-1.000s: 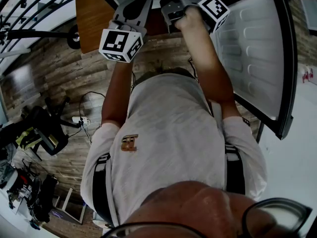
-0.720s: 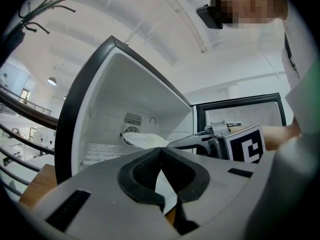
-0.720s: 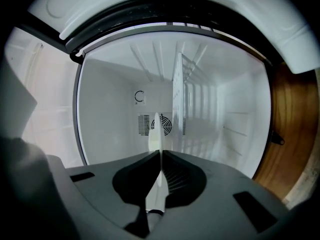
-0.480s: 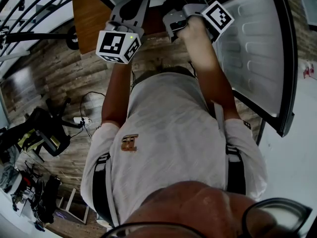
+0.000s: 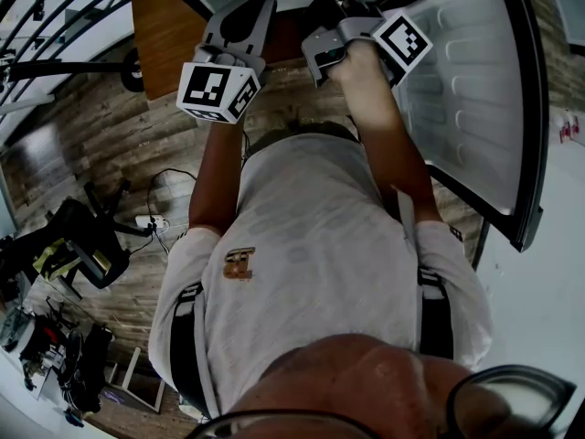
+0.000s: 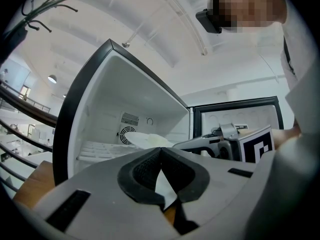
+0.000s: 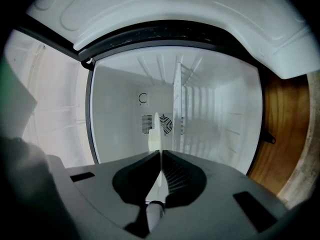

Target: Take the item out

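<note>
A white plate (image 7: 155,134) shows edge-on in the right gripper view, in front of the open fridge compartment (image 7: 210,119). My right gripper (image 7: 160,156) is shut on the plate's rim. In the left gripper view the same plate (image 6: 150,140) lies flat, sticking out from the right gripper (image 6: 205,145) into the fridge mouth. My left gripper (image 6: 160,153) is shut with nothing between its pads, just left of the right one. In the head view both grippers, left (image 5: 245,12) and right (image 5: 331,12), reach level toward the fridge.
The fridge door (image 5: 475,99) stands swung open on the right. A wooden surface (image 5: 169,35) is below the fridge on the left. A fan grille (image 7: 165,124) sits on the fridge's back wall, with a wire shelf (image 6: 100,148) inside. Chairs and cables lie on the plank floor (image 5: 119,135).
Both grippers have shifted only slightly in the head view. The right one still has the plate and the left stays shut.
</note>
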Tool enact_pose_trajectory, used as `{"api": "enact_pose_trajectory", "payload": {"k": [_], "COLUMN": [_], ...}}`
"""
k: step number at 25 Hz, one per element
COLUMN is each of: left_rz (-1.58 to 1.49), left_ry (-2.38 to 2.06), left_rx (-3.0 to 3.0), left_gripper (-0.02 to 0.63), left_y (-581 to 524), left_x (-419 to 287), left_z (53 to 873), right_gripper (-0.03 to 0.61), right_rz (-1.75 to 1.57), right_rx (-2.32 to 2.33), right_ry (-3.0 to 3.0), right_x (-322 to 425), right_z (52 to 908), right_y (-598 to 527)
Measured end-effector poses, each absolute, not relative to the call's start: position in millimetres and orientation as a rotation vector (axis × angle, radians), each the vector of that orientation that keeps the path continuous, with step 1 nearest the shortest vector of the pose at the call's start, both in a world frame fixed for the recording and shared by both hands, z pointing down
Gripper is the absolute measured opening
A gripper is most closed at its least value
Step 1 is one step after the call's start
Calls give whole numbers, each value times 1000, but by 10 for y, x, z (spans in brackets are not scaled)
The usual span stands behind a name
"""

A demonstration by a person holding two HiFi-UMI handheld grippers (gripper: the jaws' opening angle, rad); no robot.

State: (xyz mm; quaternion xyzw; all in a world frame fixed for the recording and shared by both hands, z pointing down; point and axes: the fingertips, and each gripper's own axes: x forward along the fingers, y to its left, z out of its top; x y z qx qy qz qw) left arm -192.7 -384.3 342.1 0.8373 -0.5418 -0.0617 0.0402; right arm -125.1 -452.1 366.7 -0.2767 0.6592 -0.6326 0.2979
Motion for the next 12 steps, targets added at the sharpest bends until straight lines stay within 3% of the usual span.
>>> {"api": "enact_pose_trajectory", "payload": {"k": [12], "left_rz": [-187], "left_ry": [-1664], "left_rx": [2558], "left_gripper": [18], "left_y": [-4012], "left_x": [-2072], "left_z": [3341], "right_gripper": [40], "right_rz": [-1671], "right_rx": [-731], "right_ry": [1776], "right_x": [-1393], "right_z": [3550], "right_y": [-4666]}}
